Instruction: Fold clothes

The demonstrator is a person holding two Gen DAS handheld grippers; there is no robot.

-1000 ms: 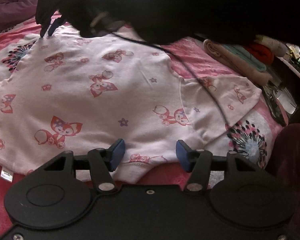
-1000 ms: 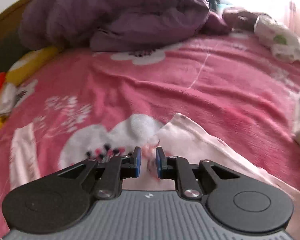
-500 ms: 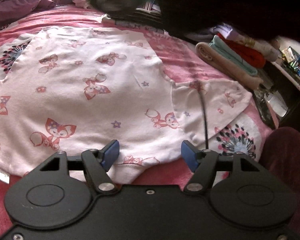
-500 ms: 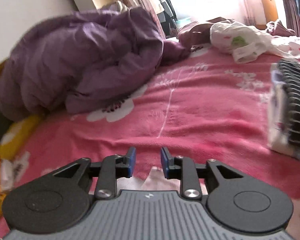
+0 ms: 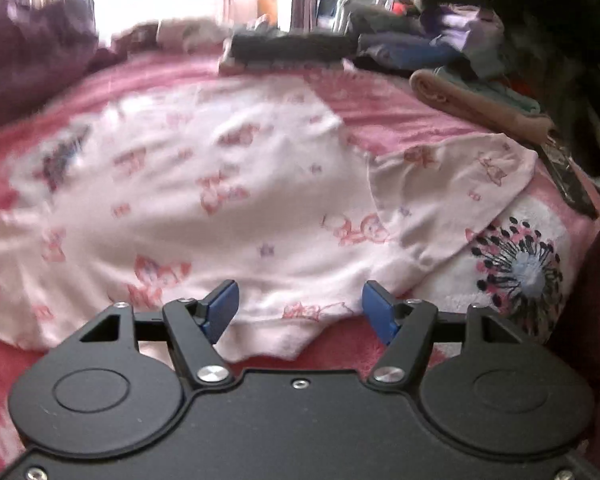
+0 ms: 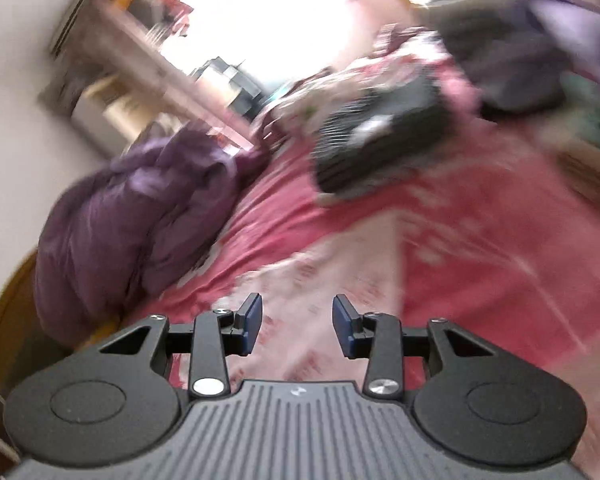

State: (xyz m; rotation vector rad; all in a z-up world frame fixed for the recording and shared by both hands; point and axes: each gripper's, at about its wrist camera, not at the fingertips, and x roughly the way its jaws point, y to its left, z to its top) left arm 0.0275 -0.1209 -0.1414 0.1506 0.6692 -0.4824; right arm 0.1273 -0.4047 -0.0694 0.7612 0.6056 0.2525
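A pale pink shirt (image 5: 228, 200) printed with little foxes lies spread flat on the pink bedspread (image 5: 420, 120), one sleeve (image 5: 460, 188) reaching out to the right. My left gripper (image 5: 299, 308) hovers open over the shirt's near edge, its blue pads apart and nothing between them. In the blurred, tilted right wrist view, my right gripper (image 6: 297, 320) hangs above the shirt (image 6: 340, 280); its jaws are opening and hold nothing.
A purple quilt (image 6: 140, 216) is heaped at the left of the bed. A dark striped folded garment (image 6: 380, 136) lies farther back. Folded clothes (image 5: 480, 100) are stacked at the right edge, with more dark piles behind them. The bedspread (image 6: 500, 260) carries a white flower print (image 5: 520, 268).
My right gripper let go of the shirt's far corner, swung away across the bed and rolled, its jaws widening. The dark sleeve has left the left wrist view. My left gripper opened a little.
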